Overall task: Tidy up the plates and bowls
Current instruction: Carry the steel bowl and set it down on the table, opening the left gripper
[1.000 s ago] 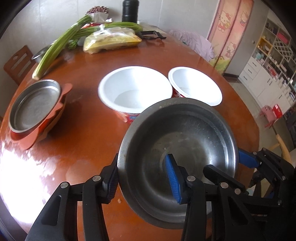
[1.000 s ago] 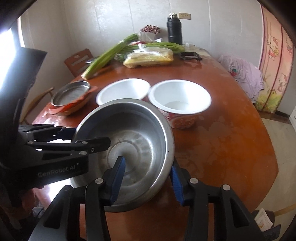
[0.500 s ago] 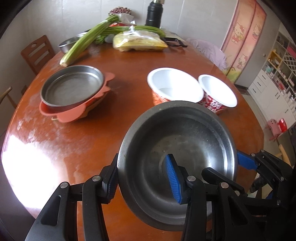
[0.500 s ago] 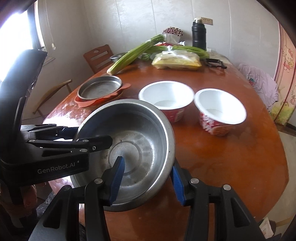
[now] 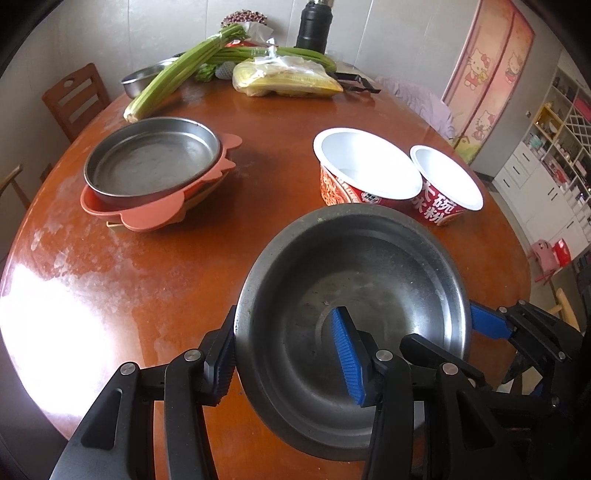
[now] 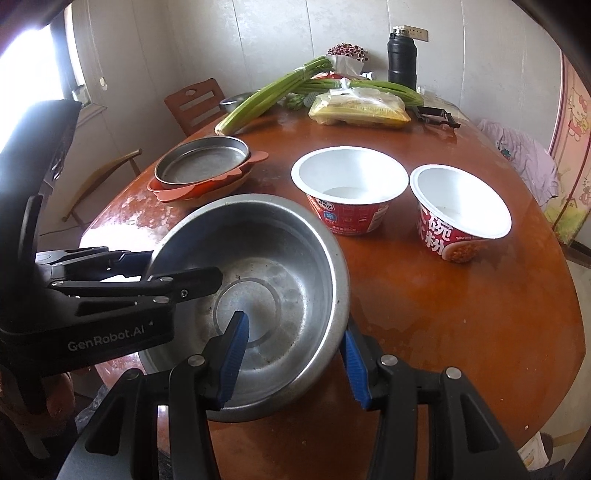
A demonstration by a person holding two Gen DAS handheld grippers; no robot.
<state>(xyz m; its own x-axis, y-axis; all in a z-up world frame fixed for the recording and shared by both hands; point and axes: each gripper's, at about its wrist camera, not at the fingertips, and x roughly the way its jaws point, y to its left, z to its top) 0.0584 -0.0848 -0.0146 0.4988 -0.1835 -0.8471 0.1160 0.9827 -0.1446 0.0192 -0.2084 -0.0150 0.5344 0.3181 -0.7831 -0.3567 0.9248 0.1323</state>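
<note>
Both grippers hold one large steel bowl [image 5: 351, 295] above the near edge of the table; it also shows in the right wrist view [image 6: 266, 266]. My left gripper [image 5: 284, 354] is shut on its left rim, one finger inside. My right gripper [image 6: 295, 354] is shut on its right rim, one finger inside. Two white-and-red paper bowls [image 5: 365, 170] [image 5: 445, 181] stand side by side at right, also in the right wrist view [image 6: 349, 184] [image 6: 460, 206]. A steel plate [image 5: 151, 158] rests on stacked orange plates [image 5: 155, 218] at left, also in the right wrist view [image 6: 203, 162].
The round brown table [image 5: 122, 280] carries celery stalks [image 5: 181, 70], a bag of yellow food [image 5: 288, 79], a black flask [image 5: 314, 26] and a steel basin [image 5: 144, 77] at the far side. Wooden chairs [image 5: 74, 99] stand at the left. White shelves [image 5: 554, 155] line the right wall.
Both grippers have carried the steel bowl back and to the right, away from the paper bowls. The paper bowls and the plate stack now lie farther ahead.
</note>
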